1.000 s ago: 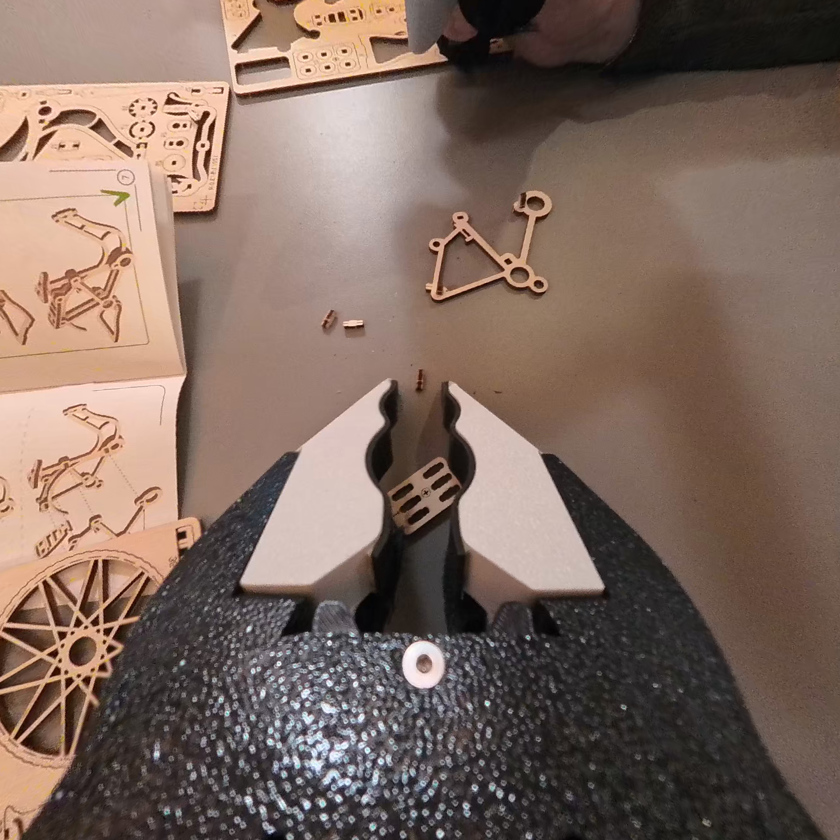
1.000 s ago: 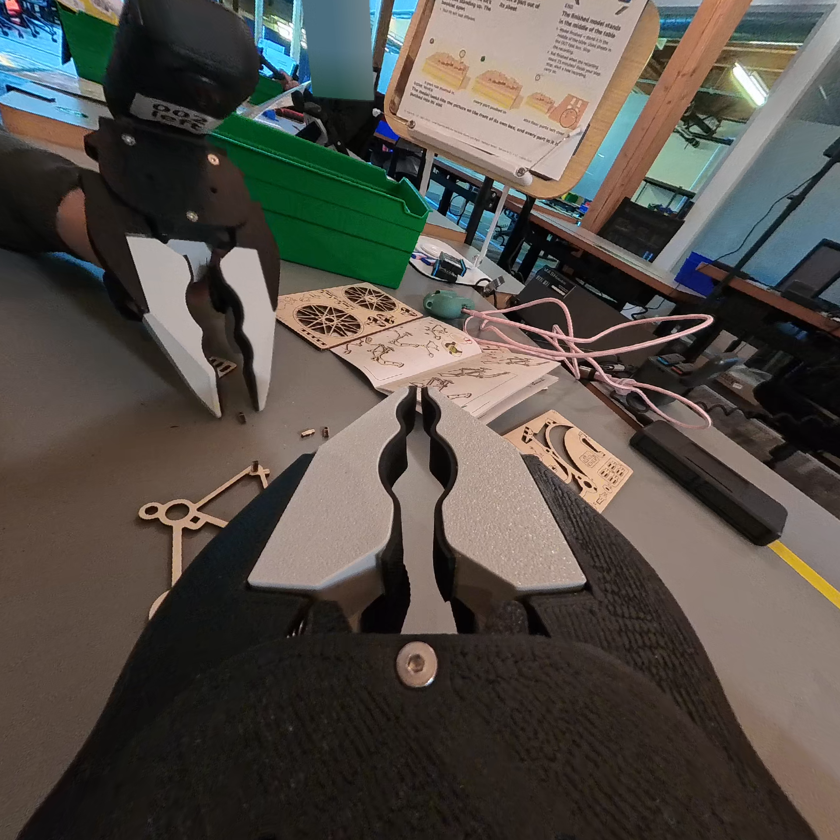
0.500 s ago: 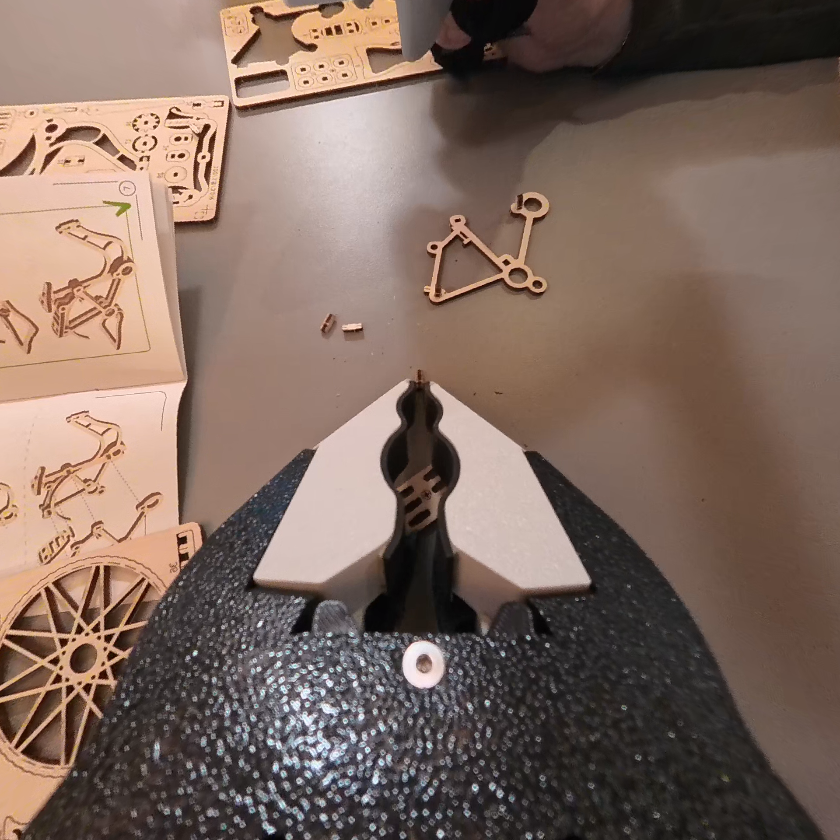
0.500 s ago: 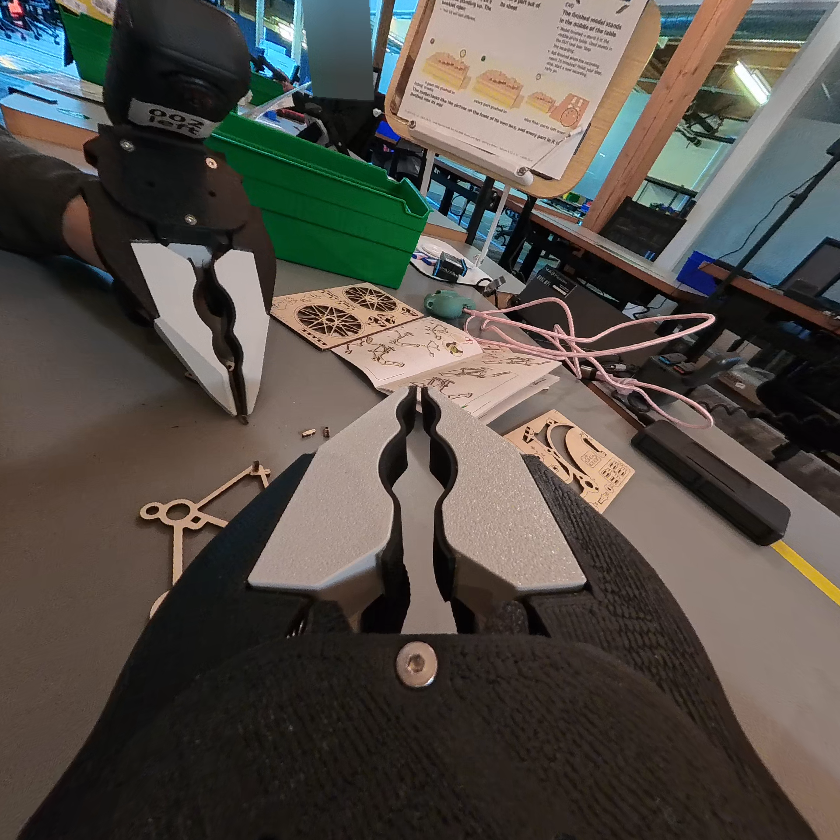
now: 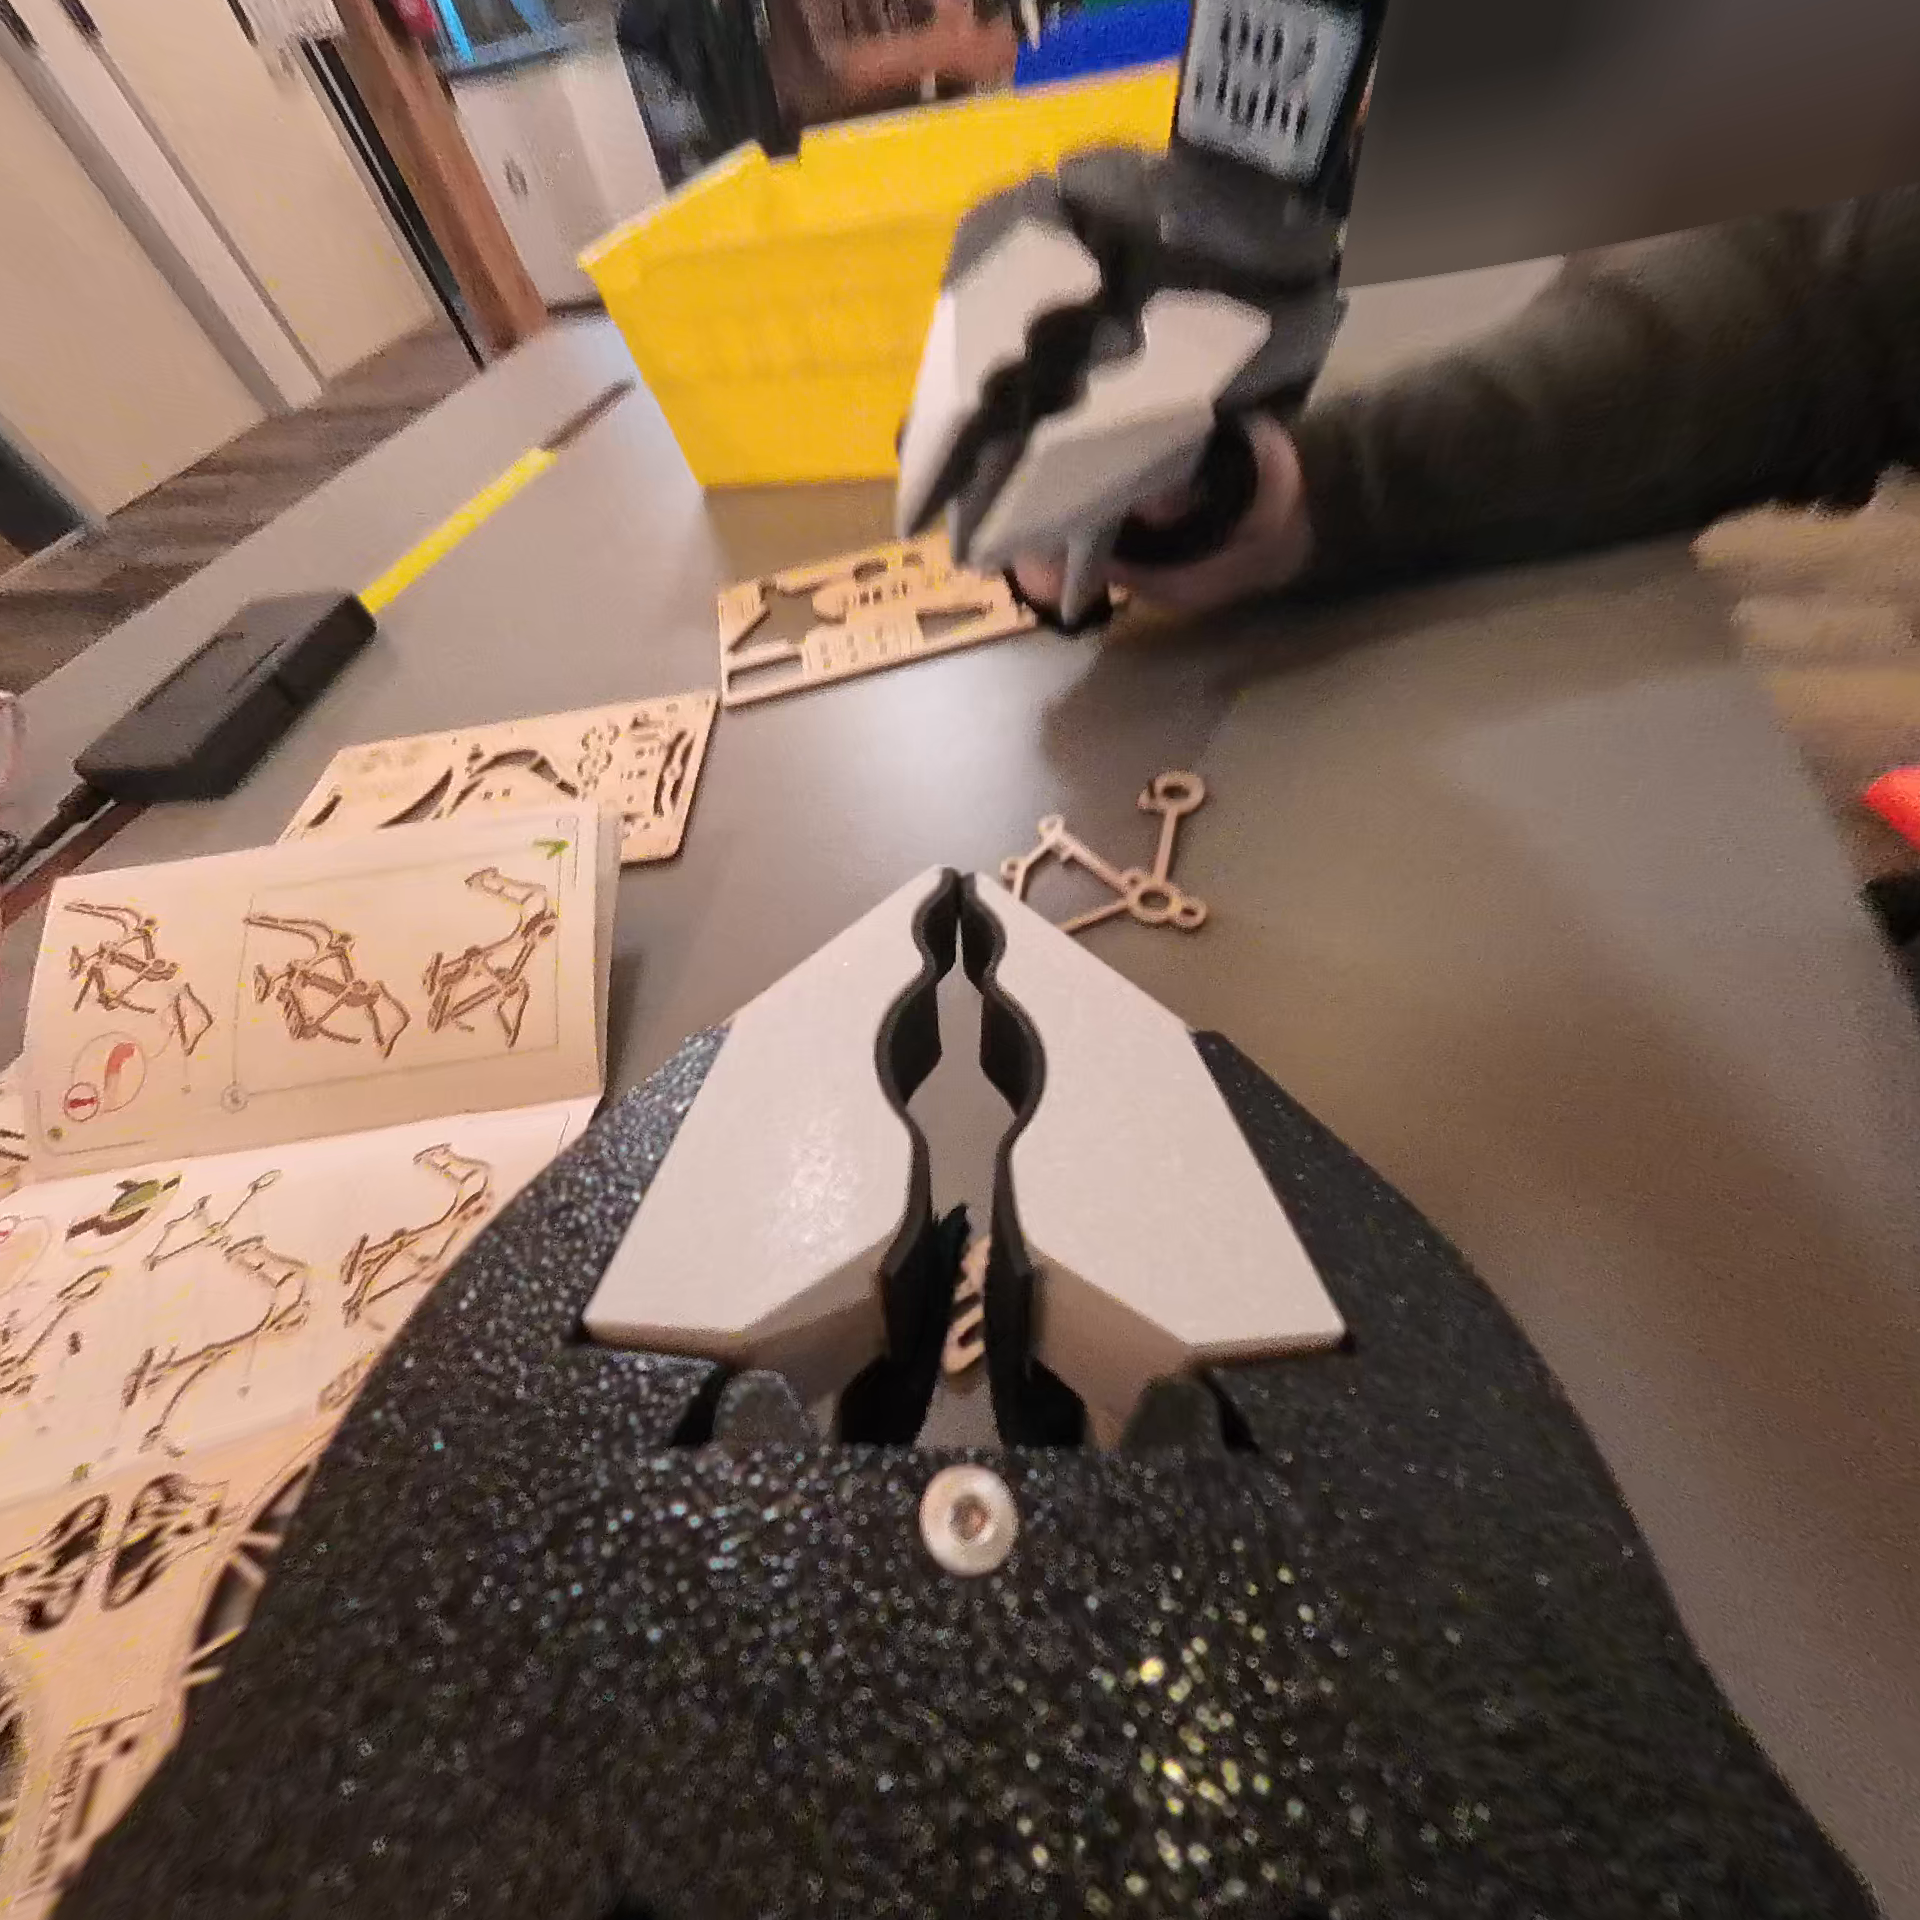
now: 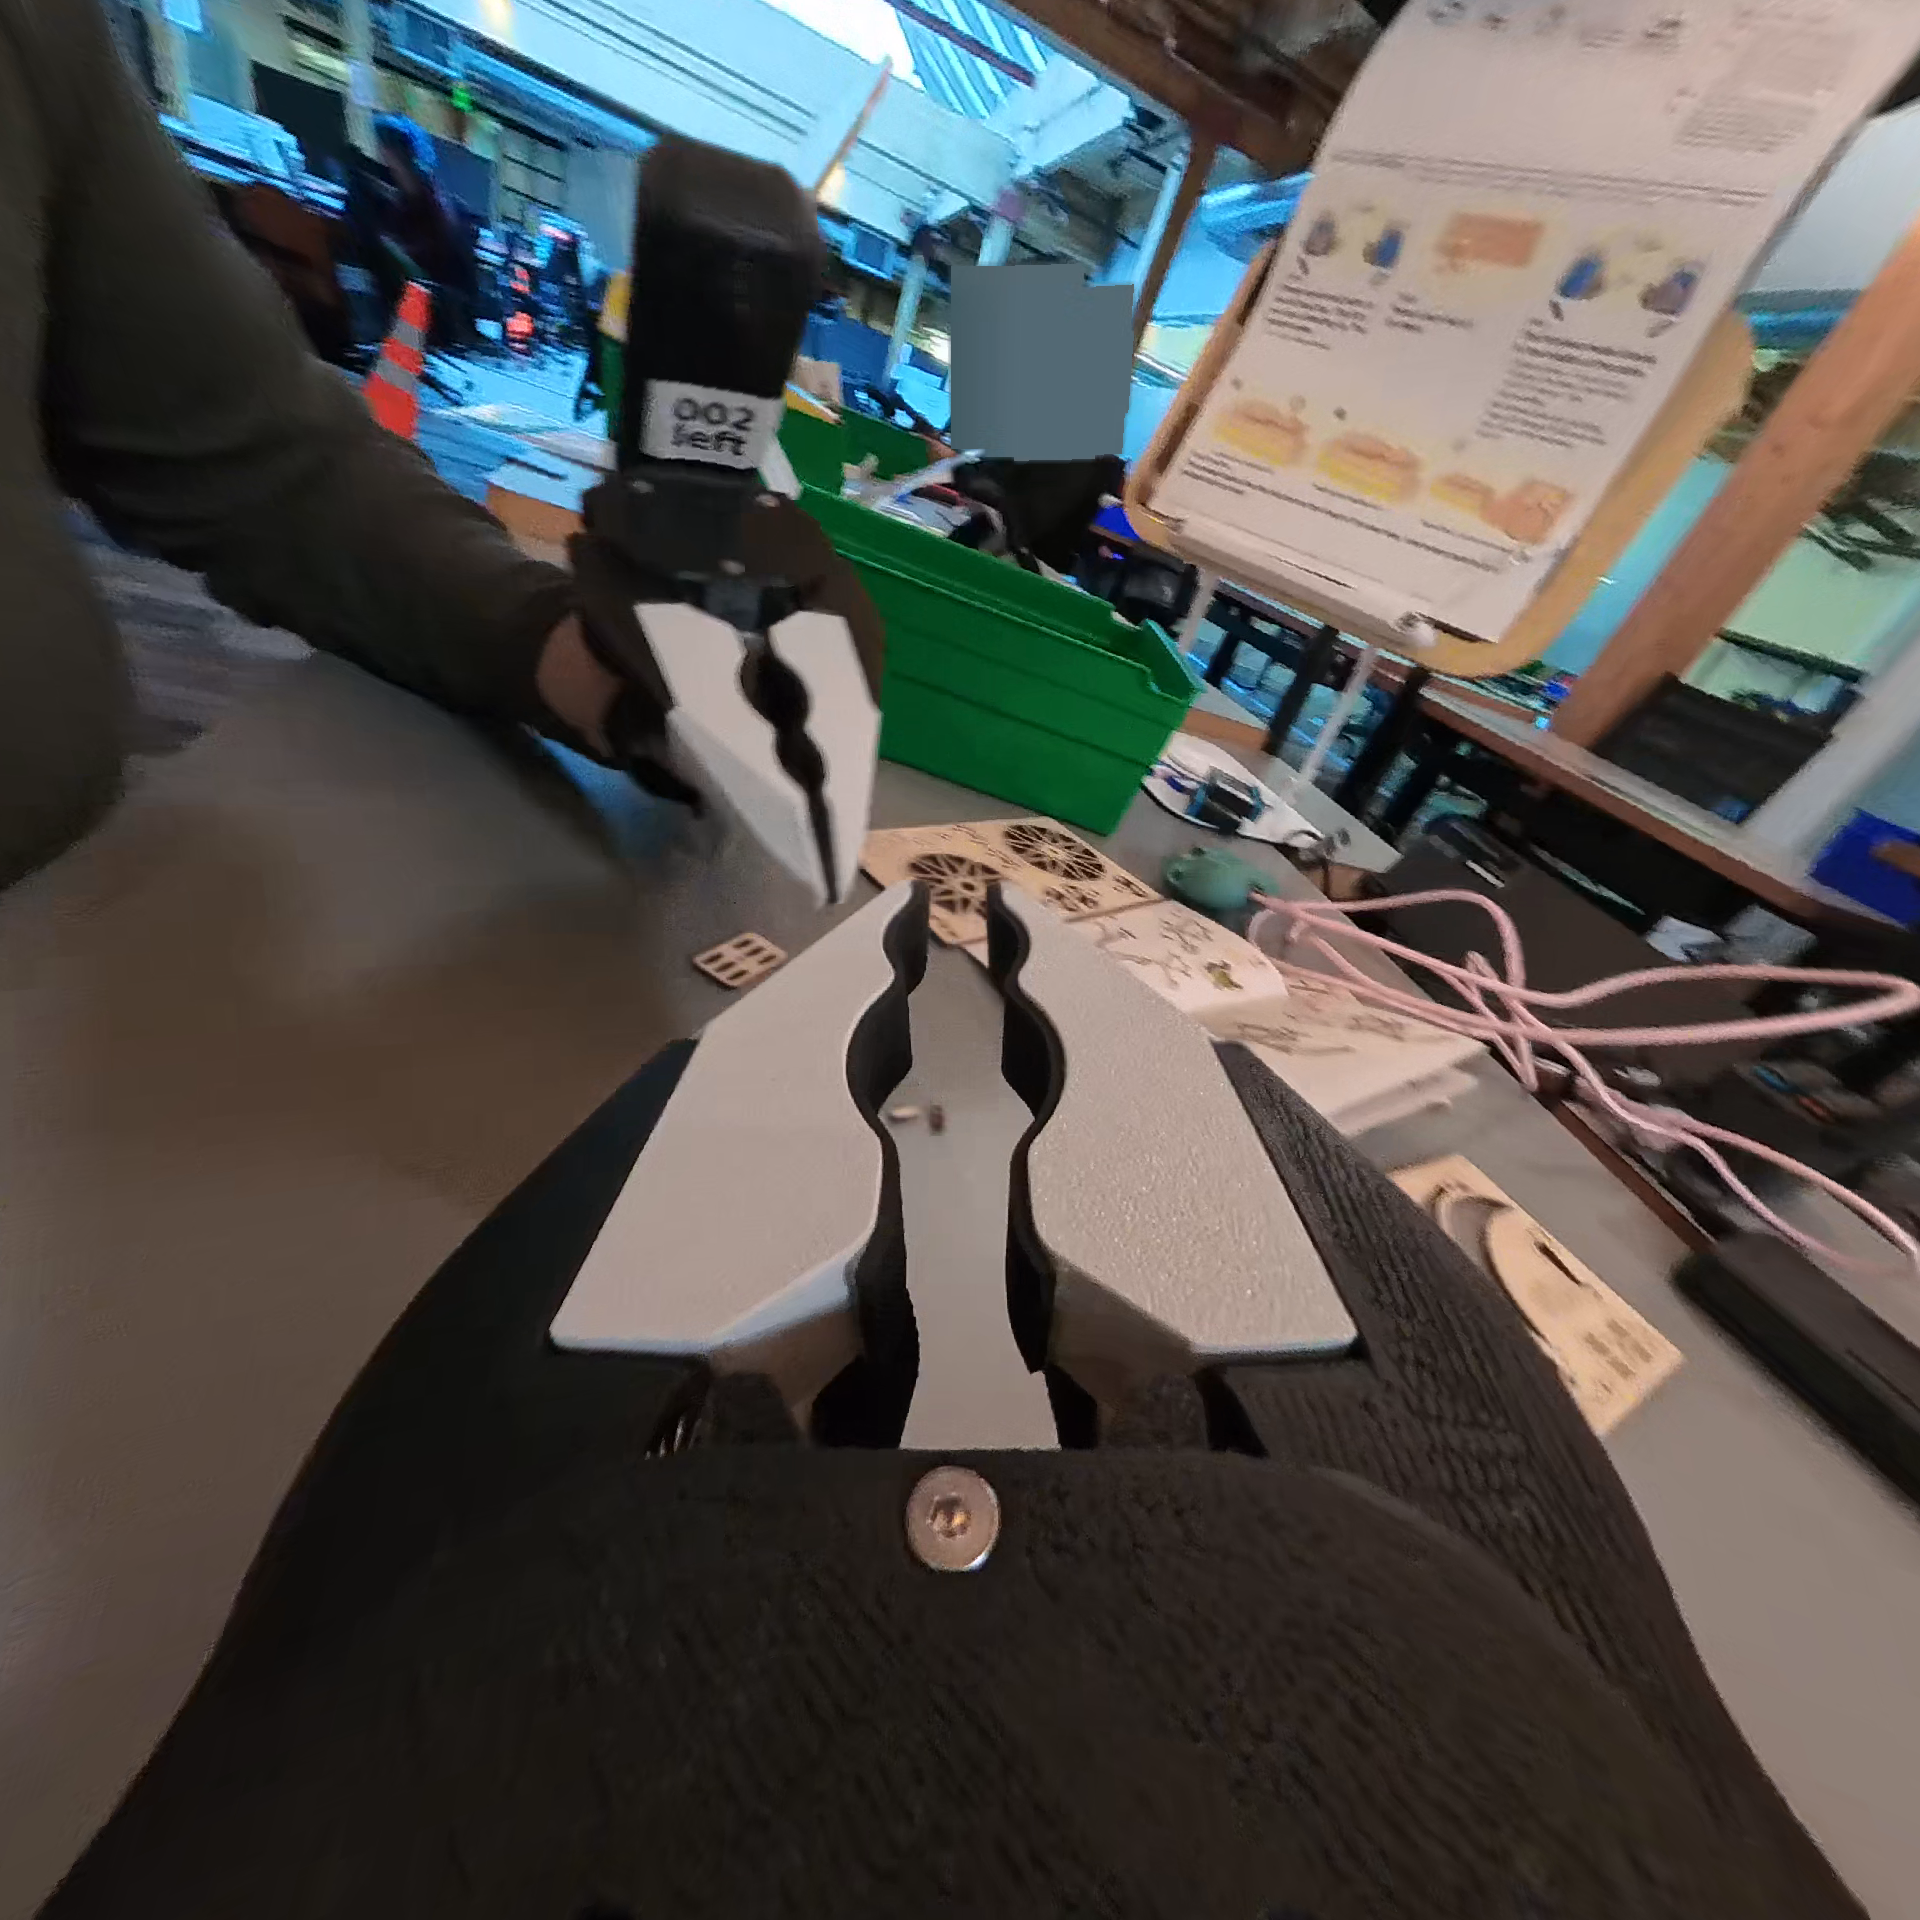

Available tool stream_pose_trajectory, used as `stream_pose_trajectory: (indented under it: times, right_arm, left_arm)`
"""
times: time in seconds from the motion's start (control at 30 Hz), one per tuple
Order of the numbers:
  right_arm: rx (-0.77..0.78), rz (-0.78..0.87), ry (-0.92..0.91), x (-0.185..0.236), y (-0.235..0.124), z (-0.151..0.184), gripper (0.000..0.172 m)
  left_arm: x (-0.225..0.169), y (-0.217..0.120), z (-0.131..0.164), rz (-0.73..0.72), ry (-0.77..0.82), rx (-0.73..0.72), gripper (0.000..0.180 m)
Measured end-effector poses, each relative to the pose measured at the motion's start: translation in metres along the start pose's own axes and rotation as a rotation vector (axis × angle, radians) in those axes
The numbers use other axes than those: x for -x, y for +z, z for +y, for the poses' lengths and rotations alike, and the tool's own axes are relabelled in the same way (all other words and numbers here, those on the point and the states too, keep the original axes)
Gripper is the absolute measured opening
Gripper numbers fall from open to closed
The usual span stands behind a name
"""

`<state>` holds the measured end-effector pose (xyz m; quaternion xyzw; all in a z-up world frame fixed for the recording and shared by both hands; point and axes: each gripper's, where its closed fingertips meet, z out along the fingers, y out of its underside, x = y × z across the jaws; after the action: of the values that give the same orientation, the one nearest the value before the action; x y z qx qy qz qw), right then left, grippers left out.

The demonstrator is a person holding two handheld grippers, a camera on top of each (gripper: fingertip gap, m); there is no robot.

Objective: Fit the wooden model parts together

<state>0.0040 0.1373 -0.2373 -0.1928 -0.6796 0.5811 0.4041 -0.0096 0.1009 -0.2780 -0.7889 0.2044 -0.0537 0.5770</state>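
Observation:
My left gripper (image 5: 958, 883) is shut and lifted off the grey table (image 5: 1455, 1039); it also shows in the right wrist view (image 6: 828, 883). I see nothing between its fingertips. A small slotted wooden plate (image 6: 740, 958) lies on the table below it and shows behind my left fingers (image 5: 968, 1320). A thin wooden frame piece (image 5: 1127, 873) lies just beyond the left tips. My right gripper (image 6: 953, 899) is slightly open and empty, above two tiny wooden pegs (image 6: 920, 1114). It appears blurred in the left wrist view (image 5: 992, 561), over a wooden part sheet (image 5: 873, 613).
An open instruction booklet (image 5: 312, 987) and more part sheets (image 5: 520, 769) lie to the left. A wheel sheet (image 6: 1008, 862), green bins (image 6: 997, 675), pink cable (image 6: 1558, 1018) and a black box (image 5: 218, 696) sit around. A yellow bin (image 5: 790, 332) stands at the back. Spacing between my two grippers at the tips: around 6 centimetres.
My left gripper shut at a tiny peg on the table, then rose and tilted up; the slotted plate stayed on the table. My right gripper opened slightly and swung towards the left one.

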Motion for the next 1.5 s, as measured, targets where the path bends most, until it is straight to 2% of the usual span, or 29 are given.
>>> stream_pose_trajectory:
  times: [0.1,0.2,0.37,0.47,0.67,0.8,0.93,1.07,1.13,1.23,1.4,1.5]
  right_arm:
    - [0.032,-0.074,0.011,0.018,0.009,0.002,0.011]
    - [0.130,-0.080,-0.037,0.023,0.015,0.017,0.013]
    - [0.232,-0.013,-0.038,0.010,0.013,0.031,0.012]
    - [0.273,-0.006,0.010,0.005,0.012,0.038,0.012]
    - [0.351,0.113,-0.017,-0.014,0.008,0.052,0.007]
    - [0.326,0.176,-0.092,-0.021,0.008,0.050,0.003]
    - [0.327,0.176,-0.075,-0.022,0.009,0.051,0.003]
    - [0.319,0.184,-0.064,-0.024,0.009,0.052,0.003]
    - [0.307,0.192,-0.044,-0.027,0.009,0.052,0.003]
    - [0.273,0.214,-0.021,-0.033,0.008,0.048,0.003]
    - [0.247,0.230,0.006,-0.037,0.004,0.045,0.002]
    - [0.244,0.233,0.009,-0.038,0.003,0.044,0.003]
  left_arm:
    - [0.000,-0.003,-0.008,-0.008,-0.019,-0.051,0.000]
    - [0.002,0.001,0.005,-0.019,0.015,0.021,0.000]
    - [-0.017,0.012,0.029,0.133,-0.099,0.142,0.000]
    - [-0.020,0.017,0.038,0.148,-0.099,0.190,0.010]
    - [-0.007,0.018,0.049,0.065,-0.071,0.260,0.025]
    - [0.012,0.017,0.061,0.001,-0.080,0.307,0.028]
    - [0.017,0.016,0.063,0.011,-0.119,0.316,0.030]
    - [0.002,0.019,0.058,0.088,-0.050,0.294,0.035]
    - [-0.012,0.024,0.050,0.175,-0.005,0.261,0.036]
    - [-0.025,0.028,0.049,0.301,0.044,0.305,0.027]
    - [-0.022,0.033,0.050,0.390,-0.048,0.319,0.012]
    - [-0.018,0.037,0.047,0.391,-0.041,0.317,0.013]
